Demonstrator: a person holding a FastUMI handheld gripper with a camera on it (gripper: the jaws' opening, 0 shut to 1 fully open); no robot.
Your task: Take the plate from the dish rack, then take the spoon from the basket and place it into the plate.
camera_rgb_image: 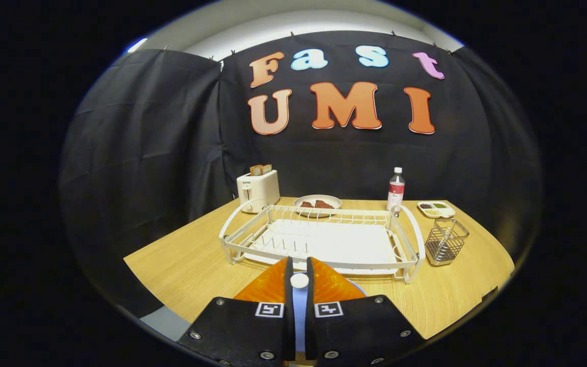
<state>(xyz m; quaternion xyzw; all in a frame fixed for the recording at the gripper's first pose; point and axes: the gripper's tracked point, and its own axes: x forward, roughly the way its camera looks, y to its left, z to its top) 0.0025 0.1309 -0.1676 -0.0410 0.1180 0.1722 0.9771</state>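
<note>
My gripper [299, 278] is nearly closed, and both fingers press on a small white rounded piece, the end of the spoon [299, 281]. Under the fingers lies the light blue plate [358, 290] on the wooden table; its rim peeks out to the right of them and a blue strip shows in the gap between them. The rest of the spoon is hidden. Just beyond the fingers stands the white dish rack [319, 239], with nothing in its slots. To the right of the rack stands the wire mesh basket [445, 240], in which I see nothing.
At the back of the table [186, 265] stand a white toaster [258, 190] with bread in it, a plate of brown food [317, 203], a bottle [396, 190] and a small divided tray [436, 208]. The table's front edge runs close below the fingers.
</note>
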